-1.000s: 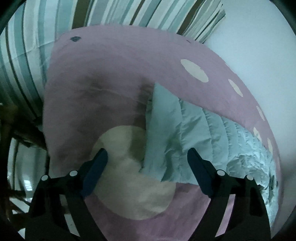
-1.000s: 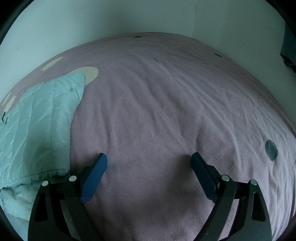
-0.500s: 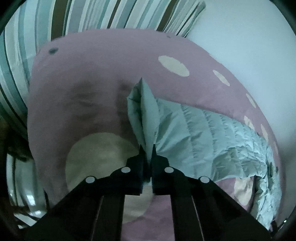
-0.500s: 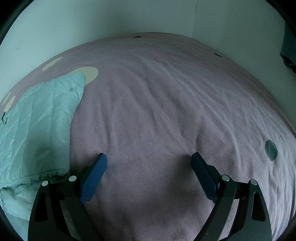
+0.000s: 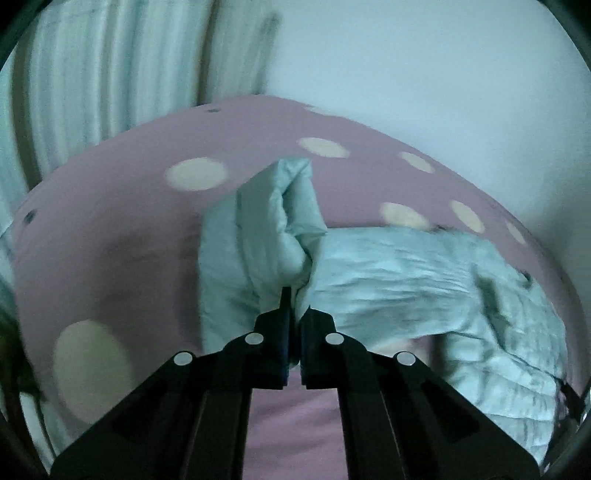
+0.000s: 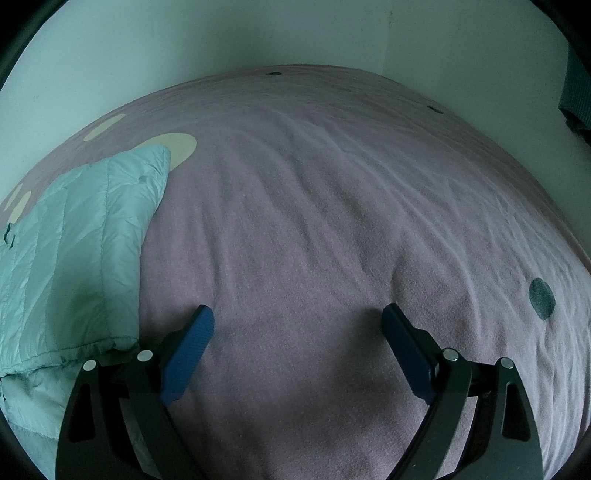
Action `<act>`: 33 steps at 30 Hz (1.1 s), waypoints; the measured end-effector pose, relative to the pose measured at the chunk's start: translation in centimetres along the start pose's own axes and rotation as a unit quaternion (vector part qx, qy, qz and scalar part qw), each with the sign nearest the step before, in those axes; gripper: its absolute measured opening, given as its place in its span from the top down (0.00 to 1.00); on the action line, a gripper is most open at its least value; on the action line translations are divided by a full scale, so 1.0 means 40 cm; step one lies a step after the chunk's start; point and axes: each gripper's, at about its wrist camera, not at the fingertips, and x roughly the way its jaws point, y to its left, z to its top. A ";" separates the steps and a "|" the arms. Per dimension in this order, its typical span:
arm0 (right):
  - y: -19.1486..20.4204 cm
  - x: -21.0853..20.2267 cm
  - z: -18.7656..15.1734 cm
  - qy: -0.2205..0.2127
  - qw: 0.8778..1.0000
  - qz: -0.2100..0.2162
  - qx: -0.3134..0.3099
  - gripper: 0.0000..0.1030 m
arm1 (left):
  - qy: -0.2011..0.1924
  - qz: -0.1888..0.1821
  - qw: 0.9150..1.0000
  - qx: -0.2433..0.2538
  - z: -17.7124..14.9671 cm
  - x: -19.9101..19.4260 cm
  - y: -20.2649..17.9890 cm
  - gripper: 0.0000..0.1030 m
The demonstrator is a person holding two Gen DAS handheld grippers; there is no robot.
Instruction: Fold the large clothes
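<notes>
A pale teal quilted puffer jacket [image 5: 413, 273] lies on a pink bed cover. My left gripper [image 5: 293, 306] is shut on a sleeve end [image 5: 266, 236] of the jacket and holds it lifted and bunched above the cover. In the right wrist view another part of the jacket [image 6: 74, 251] lies flat at the left. My right gripper [image 6: 297, 332] is open and empty, low over the bare cover just right of the jacket's edge.
The pink bed cover [image 6: 332, 192] has cream dots [image 5: 195, 173] and a dark dot [image 6: 541, 293]. A striped curtain [image 5: 92, 81] hangs at the far left. Pale walls [image 6: 258, 33] border the bed at the back and right.
My left gripper closed on the jacket's sleeve end and lifted it up off the cover, swinging the view. The right gripper has stayed still and open.
</notes>
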 end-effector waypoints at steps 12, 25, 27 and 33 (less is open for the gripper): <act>0.001 0.000 -0.001 0.000 1.000 0.000 0.001 0.12 | 0.012 -0.114 0.984 0.139 -0.024 0.052 -0.541 0.97; 0.000 0.001 0.002 -0.001 1.000 0.002 0.002 0.12 | 0.065 -0.178 0.951 0.244 -0.166 0.135 -1.006 0.97; 0.000 0.001 0.002 -0.001 1.000 0.003 0.003 0.12 | 0.078 -0.180 0.948 0.250 -0.193 0.156 -1.037 0.97; 0.001 0.001 0.002 -0.001 1.000 0.003 0.003 0.12 | 0.102 -0.186 0.939 0.269 -0.265 0.203 -1.147 0.97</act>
